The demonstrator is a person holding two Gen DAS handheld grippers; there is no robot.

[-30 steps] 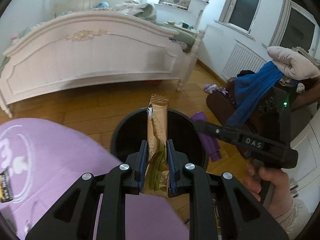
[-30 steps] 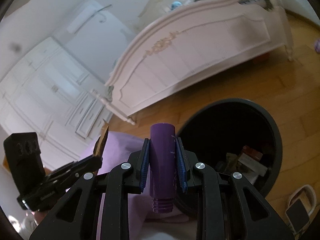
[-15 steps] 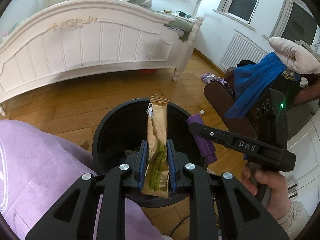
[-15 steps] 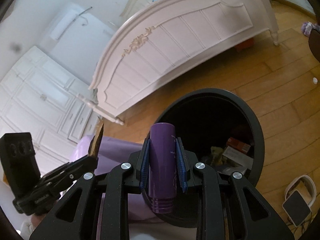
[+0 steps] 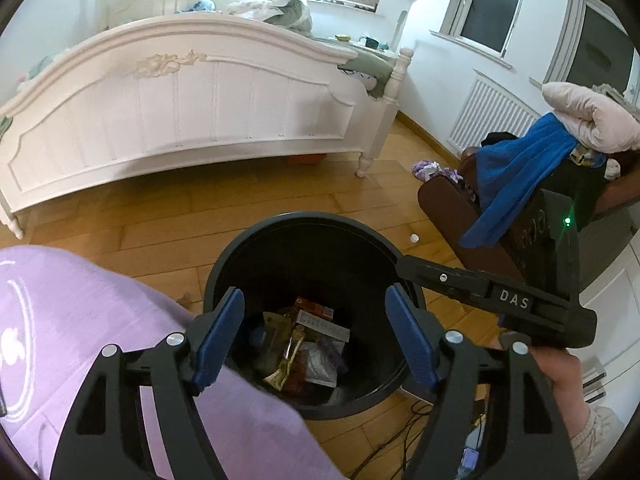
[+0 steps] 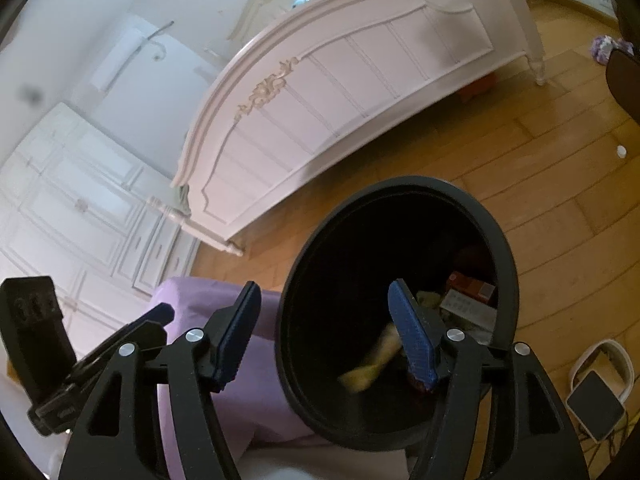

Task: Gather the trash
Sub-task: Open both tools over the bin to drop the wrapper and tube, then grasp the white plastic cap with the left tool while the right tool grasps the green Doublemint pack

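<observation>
**Both grippers let go over the black bin**

You hold two black two-finger grippers above the round black plastic trash bin (image 5: pixel 308 236) at the lower centre of the frame. The left gripper (image 5: pixel 316 336) has just been opening and now stands released, nothing between its blue pads (image 5: pixel 218 336). The right gripper (image 6: pixel 324 336) has likewise just been opening; its jaws are spread and empty, its right finger over the bin's mouth and its left over the purple cloth (image 6: pixel 224 412) at the lower left.

The trash is in the bin: a gold-and-green snack wrapper (image 5: pixel 286 364) lies on the heap at the bottom, and in the right wrist view a yellowish blur (image 6: pixel 374 364) inside the bin may be a piece in mid-fall. To finish the drop well, keep both jaws wide and centred over the opening until everything settles, then lift clear without knocking the rim.

The count: two grippers, one bin, and several pieces inside, including a red-orange carton (image 5: pixel 314 310) and a white flat box (image 5: pixel 324 328); the exact number cannot be told. One small white cap (image 5: pixel 414 237) sits on the wooden floor right of the bin, and one purple crumpled bundle (image 5: pixel 430 169) lies farther off at the upper right.
</observation>
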